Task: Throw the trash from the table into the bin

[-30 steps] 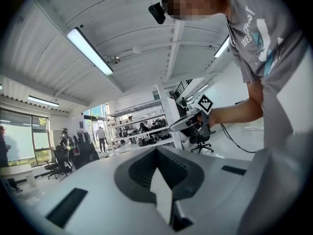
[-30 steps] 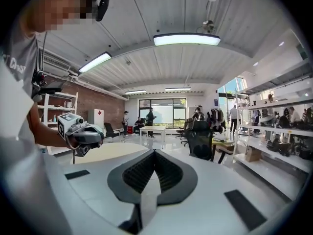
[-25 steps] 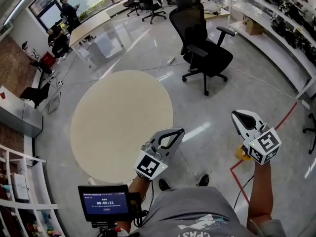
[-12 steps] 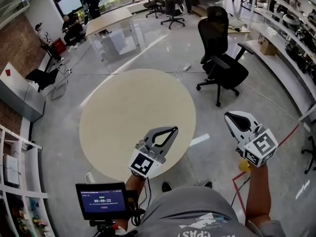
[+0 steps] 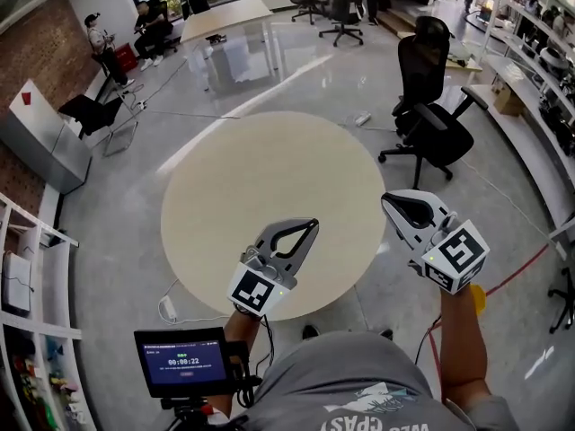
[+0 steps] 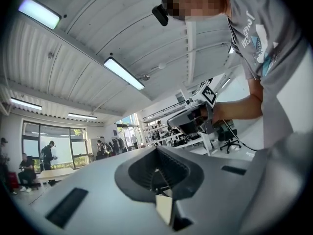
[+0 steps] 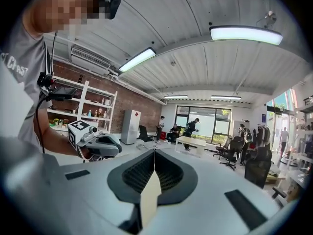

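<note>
A round beige table (image 5: 269, 169) fills the middle of the head view. My left gripper (image 5: 312, 224) hangs over its near edge, jaws meeting at the tips with nothing between them. My right gripper (image 5: 386, 197) is held just off the table's right edge, also shut and empty. In the left gripper view the left gripper (image 6: 156, 149) points level into the room, with the right gripper (image 6: 188, 121) ahead of it. The right gripper view has the right gripper (image 7: 154, 151) shut and the left gripper (image 7: 100, 146) at its left. I see no trash and no bin in any view.
A black office chair (image 5: 436, 106) stands beyond the table's right side. A small monitor on a tripod (image 5: 182, 362) sits by my left arm. Shelves (image 5: 22, 285) and a grey cabinet (image 5: 45, 137) line the left wall. People sit near a long table (image 5: 225, 16) at the back.
Both grippers have travelled left towards the round table, staying shut. The left one now hangs over the tabletop and the right one has reached the table's edge. The chair has shifted right in view.
</note>
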`<state>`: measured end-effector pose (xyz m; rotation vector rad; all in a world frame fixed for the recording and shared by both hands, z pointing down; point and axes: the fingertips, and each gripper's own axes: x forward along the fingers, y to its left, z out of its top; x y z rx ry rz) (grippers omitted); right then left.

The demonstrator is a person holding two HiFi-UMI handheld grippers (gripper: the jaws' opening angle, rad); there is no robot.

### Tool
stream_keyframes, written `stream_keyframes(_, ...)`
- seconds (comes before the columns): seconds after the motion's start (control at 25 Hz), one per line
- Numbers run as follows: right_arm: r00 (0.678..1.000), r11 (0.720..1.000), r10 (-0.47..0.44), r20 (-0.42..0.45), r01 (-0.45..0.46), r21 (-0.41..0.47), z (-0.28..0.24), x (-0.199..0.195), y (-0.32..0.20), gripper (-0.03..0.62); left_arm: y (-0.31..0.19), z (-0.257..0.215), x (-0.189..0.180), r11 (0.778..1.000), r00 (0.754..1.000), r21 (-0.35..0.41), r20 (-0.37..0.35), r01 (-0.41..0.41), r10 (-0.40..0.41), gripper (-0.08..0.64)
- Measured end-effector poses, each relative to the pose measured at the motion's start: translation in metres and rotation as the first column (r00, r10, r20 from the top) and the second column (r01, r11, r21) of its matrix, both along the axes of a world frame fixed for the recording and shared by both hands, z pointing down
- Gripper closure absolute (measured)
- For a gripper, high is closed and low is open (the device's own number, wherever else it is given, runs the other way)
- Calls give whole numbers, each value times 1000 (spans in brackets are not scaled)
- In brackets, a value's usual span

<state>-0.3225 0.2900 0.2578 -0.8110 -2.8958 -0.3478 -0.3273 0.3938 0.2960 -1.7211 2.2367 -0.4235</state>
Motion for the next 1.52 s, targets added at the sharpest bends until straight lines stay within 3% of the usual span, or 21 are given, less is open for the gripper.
stream_keyframes(0.2,999,999,-44,-17,44,-14,0,-29,46,583,39,-4,-20,999,999,-10,22,41,-40,517)
stream_keyframes(0.36,996,996,-82,-34,82,-19,8,-44,73,583,63,-6,-34,984,986,138,-139,111,-91,517)
stream_keyframes(0.8,986,988,-151,-76,149,-25,25,-60,115,583,99,13,-50,975,971,123,-173,185,-163,517)
stream_keyframes(1.52,981,987,-158,-116,154,-48,44,-64,123,584,93,20,-54,979,971,107,-186,173,-151,517)
